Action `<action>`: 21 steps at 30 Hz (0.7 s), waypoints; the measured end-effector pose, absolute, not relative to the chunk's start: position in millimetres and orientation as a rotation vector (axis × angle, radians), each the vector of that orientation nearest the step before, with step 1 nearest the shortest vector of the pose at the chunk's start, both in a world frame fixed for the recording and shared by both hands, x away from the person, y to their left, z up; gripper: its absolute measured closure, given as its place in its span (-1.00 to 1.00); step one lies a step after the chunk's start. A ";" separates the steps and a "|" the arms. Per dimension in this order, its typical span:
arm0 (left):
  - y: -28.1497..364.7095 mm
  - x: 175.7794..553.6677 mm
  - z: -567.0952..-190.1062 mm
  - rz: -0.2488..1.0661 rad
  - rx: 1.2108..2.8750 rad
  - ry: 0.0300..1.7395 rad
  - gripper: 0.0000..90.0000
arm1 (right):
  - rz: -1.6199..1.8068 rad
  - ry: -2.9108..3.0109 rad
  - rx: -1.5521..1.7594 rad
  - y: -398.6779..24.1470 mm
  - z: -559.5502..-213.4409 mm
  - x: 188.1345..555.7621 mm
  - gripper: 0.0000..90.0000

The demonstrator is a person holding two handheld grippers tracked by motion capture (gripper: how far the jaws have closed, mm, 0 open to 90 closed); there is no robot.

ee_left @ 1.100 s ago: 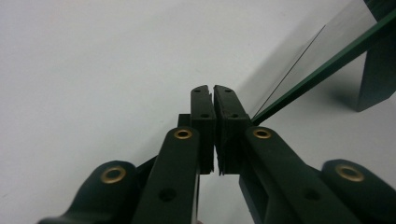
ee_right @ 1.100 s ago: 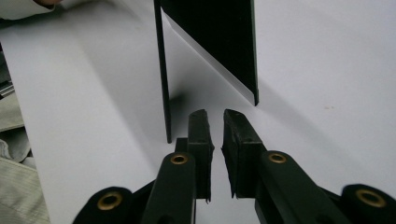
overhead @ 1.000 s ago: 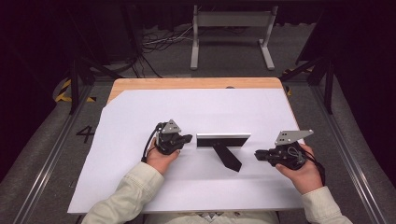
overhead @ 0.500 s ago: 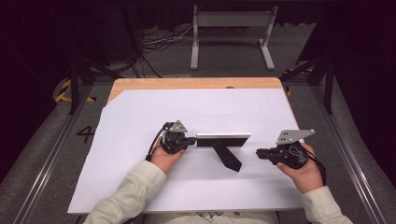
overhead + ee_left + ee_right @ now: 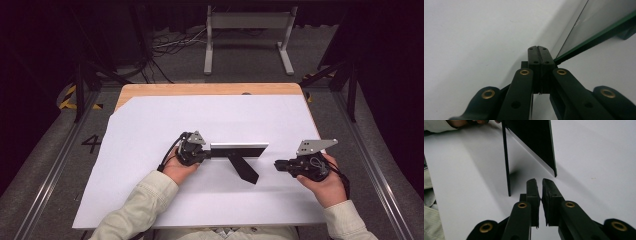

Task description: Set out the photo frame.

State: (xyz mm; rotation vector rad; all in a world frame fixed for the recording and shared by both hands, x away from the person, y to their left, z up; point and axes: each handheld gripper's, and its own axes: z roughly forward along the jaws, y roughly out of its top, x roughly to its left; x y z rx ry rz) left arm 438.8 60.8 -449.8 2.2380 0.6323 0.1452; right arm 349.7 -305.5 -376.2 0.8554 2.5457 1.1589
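Note:
A picture frame (image 5: 239, 149) stands upright on the white sheet, propped by its black back leg (image 5: 245, 170). My left gripper (image 5: 206, 153) lies at the frame's left end, shut, with its tips beside the frame's edge. In the left gripper view the closed jaws of that gripper (image 5: 539, 47) meet next to the glass pane (image 5: 599, 27). My right gripper (image 5: 276, 164) rests on the sheet a short way right of the frame, pointing at it. The right gripper view has the right gripper (image 5: 538, 181) with a narrow gap, just opened a little, nothing between, facing the frame's edge (image 5: 506, 157) and leg (image 5: 534, 142).
The white sheet (image 5: 150, 130) covers a wooden table (image 5: 200, 89) whose far edge shows. A grey metal stand (image 5: 247, 30) and cables lie on the floor beyond. Dark rails run along both sides of the table.
My left gripper has slid a little to the right, up to the frame's left end. The frame and the right hand have stayed put.

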 end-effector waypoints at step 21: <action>63.3 437.1 -449.3 0.096 2.264 0.592 1.00 | 1.192 2.530 0.868 -310.2 -370.6 348.5 0.81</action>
